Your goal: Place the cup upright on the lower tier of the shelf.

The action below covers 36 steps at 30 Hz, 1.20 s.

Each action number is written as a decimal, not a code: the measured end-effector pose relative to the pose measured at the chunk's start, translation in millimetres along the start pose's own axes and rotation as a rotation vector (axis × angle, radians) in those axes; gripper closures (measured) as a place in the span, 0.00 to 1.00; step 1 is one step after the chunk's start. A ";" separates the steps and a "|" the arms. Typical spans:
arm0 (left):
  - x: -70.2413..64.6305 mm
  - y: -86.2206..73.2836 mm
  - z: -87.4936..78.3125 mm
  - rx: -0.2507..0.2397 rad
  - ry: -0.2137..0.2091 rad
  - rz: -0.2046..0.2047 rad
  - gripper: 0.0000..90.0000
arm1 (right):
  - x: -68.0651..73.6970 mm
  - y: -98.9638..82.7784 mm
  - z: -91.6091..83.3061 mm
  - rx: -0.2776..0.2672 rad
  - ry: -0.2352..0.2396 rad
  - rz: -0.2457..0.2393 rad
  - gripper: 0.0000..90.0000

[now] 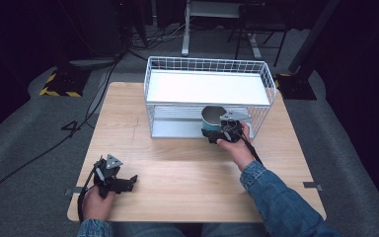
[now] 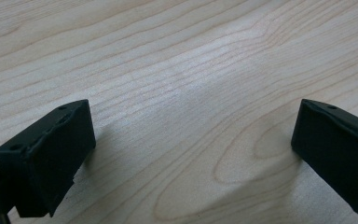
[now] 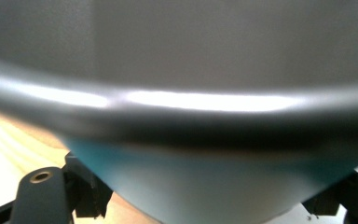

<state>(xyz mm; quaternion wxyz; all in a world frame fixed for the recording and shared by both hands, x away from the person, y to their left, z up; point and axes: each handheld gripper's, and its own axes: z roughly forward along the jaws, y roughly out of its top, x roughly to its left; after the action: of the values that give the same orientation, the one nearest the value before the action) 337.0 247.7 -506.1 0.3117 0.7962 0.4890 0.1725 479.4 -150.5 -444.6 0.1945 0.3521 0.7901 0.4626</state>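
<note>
A teal cup (image 1: 210, 118) with a grey inside sits at the open front of the white wire rack (image 1: 207, 88), at its lower level. My right gripper (image 1: 217, 132) is shut on the cup from the near side. In the right gripper view the cup (image 3: 191, 172) is very close, its teal wall running down between the two jaws and its grey rim crossing above. My left gripper (image 1: 129, 181) rests on the wooden table (image 1: 187, 168) at the front left, open. In the left gripper view its fingers (image 2: 51, 154) stand wide apart over bare wood.
The rack has a white top shelf (image 1: 205, 86) with a low wire rim and stands at the table's far middle. Beyond the table lie grey floor, cables (image 1: 79, 123) and stand legs (image 1: 185, 34).
</note>
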 end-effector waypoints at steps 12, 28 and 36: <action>0.0 0.0 0.0 0.000 0.000 0.000 0.00 | -5.2 1.4 26.0 -0.051 -0.045 0.031 0.24; 0.2 0.0 -0.1 0.001 -0.002 0.003 0.00 | -3.1 -4.1 37.8 -0.080 -0.077 0.026 0.23; 0.1 0.0 -0.1 0.001 -0.001 0.001 0.00 | -7.7 -8.5 46.2 -0.068 -0.083 0.048 0.23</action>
<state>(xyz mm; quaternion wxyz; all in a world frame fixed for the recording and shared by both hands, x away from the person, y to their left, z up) 337.0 247.8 -506.1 0.3115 0.7966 0.4887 0.1722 510.7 -131.4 -475.1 0.2276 0.3830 0.7566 0.4786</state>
